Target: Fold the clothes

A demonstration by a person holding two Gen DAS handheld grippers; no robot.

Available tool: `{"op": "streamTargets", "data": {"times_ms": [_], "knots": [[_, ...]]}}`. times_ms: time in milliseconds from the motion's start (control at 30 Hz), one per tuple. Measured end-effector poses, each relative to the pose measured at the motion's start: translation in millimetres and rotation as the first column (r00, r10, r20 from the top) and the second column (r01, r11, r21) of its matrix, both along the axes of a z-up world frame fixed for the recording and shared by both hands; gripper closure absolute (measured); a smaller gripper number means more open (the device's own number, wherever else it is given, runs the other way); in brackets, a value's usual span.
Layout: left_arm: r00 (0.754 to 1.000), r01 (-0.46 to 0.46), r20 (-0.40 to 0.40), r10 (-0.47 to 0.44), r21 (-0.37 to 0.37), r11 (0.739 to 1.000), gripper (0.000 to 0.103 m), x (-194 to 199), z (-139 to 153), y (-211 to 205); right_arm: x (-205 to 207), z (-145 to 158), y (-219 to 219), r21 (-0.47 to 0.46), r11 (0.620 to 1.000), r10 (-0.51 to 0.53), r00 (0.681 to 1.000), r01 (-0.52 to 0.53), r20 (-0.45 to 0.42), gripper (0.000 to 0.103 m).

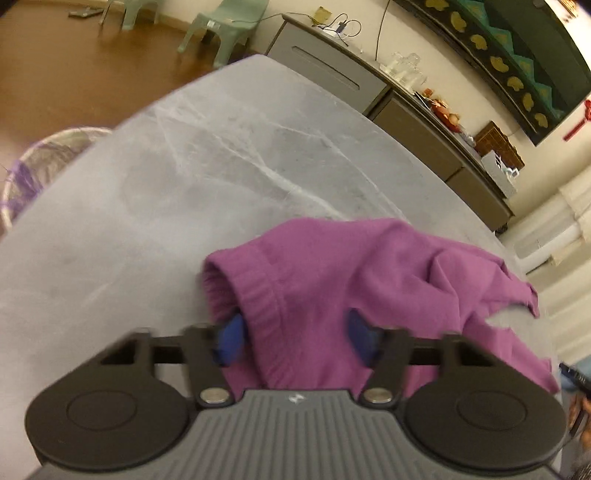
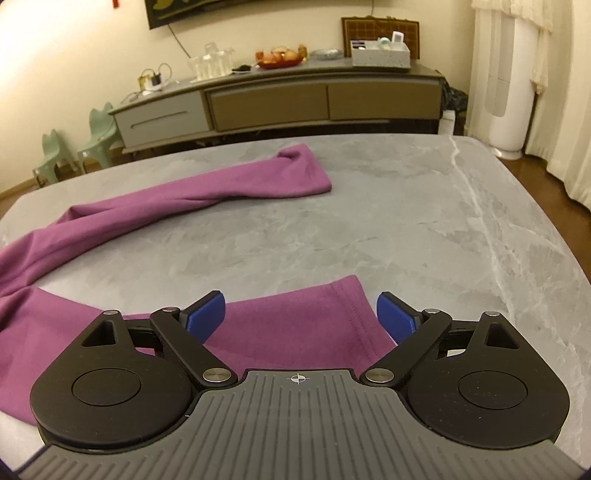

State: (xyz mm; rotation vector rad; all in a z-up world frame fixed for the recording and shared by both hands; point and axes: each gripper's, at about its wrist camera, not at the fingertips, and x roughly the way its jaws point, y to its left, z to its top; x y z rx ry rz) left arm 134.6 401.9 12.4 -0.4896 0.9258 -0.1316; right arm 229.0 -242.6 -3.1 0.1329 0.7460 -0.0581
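- Surface: grey marble-pattern table [image 2: 406, 221], pale veins running across it; rounded corners in both views.
- Purple long-sleeved garment [image 2: 110, 218] lies on the table, one sleeve stretched out towards the far edge, the hem nearest the right wrist camera.
- Left gripper [image 1: 295, 332]: blue pads stand apart, with the ribbed cuff [image 1: 258, 295] and bunched cloth between them; view is blurred.
- Right gripper [image 2: 301, 314]: tongs spread wide above the hem corner, pinching nothing.
- Room: long grey-and-tan sideboard [image 2: 277, 99] against a cream wall, carrying glassware and a fruit dish; green plastic chairs [image 1: 221, 29]; brown wooden floor [image 1: 55, 74]; woven basket [image 1: 33, 166] beside the table; pale curtain [image 2: 554, 92].
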Motion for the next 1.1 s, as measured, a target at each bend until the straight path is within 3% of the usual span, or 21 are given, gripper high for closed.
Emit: {"op": "streamTargets", "data": {"times_ms": [100, 267, 500, 567, 600, 633, 733, 867, 933, 1000, 1067, 1100], "knots": [[0.996, 0.045, 0.075, -0.051, 0.071, 0.996, 0.098, 14, 15, -20, 23, 3, 0, 0.028, 0.999, 0.016, 1.000, -0.016, 0.006, 0.011], [0.988, 0.042, 0.146, -0.057, 0.103, 0.994, 0.099, 24, 34, -27, 102, 18, 4, 0.095, 0.995, -0.009, 0.999, 0.005, 0.048, 0.008], [0.973, 0.022, 0.225, -0.054, 0.145, 0.989, 0.099, 32, 51, -36, 221, -22, 0, 0.007, 0.997, -0.076, 0.997, 0.076, 0.007, 0.012], [0.948, 0.003, 0.314, -0.047, 0.139, 0.990, 0.099, 29, 68, -33, 239, -33, -3, -0.002, 0.999, -0.046, 0.999, 0.046, -0.017, 0.034], [0.932, -0.012, 0.361, -0.038, 0.133, 0.991, 0.099, 27, 78, -30, 242, -33, -7, -0.002, 1.000, -0.029, 0.999, 0.029, -0.025, 0.087], [0.916, -0.025, 0.400, -0.030, 0.132, 0.991, 0.099, 26, 87, -28, 240, -27, -10, 0.001, 1.000, -0.015, 1.000, 0.015, -0.018, 0.102], [0.877, -0.065, 0.481, -0.005, 0.130, 0.989, 0.099, 20, 108, -19, 231, -6, -23, 0.021, 0.999, 0.026, 1.000, -0.026, 0.017, 0.102], [0.846, -0.124, 0.531, 0.040, 0.124, 0.984, 0.099, 15, 121, -8, 173, 55, -55, 0.147, 0.988, 0.024, 0.983, -0.051, 0.182, 0.102], [0.835, -0.151, 0.546, 0.073, 0.099, 0.983, 0.099, 23, 124, -5, 146, 79, -75, 0.235, 0.971, -0.026, 0.971, -0.032, 0.239, 0.102], [0.845, -0.192, 0.524, 0.104, 0.115, 0.975, 0.099, 51, 122, -6, 137, 88, -98, 0.322, 0.946, -0.124, 0.964, 0.043, 0.235, 0.102], [0.882, -0.228, 0.451, 0.137, 0.155, 0.961, 0.099, 94, 108, -10, 155, 74, -119, 0.357, 0.914, -0.254, 0.957, 0.192, 0.137, 0.100], [0.903, -0.237, 0.401, 0.153, 0.170, 0.957, 0.099, 118, 97, -12, 166, 62, -127, 0.344, 0.896, -0.322, 0.944, 0.281, 0.070, 0.091]]}}
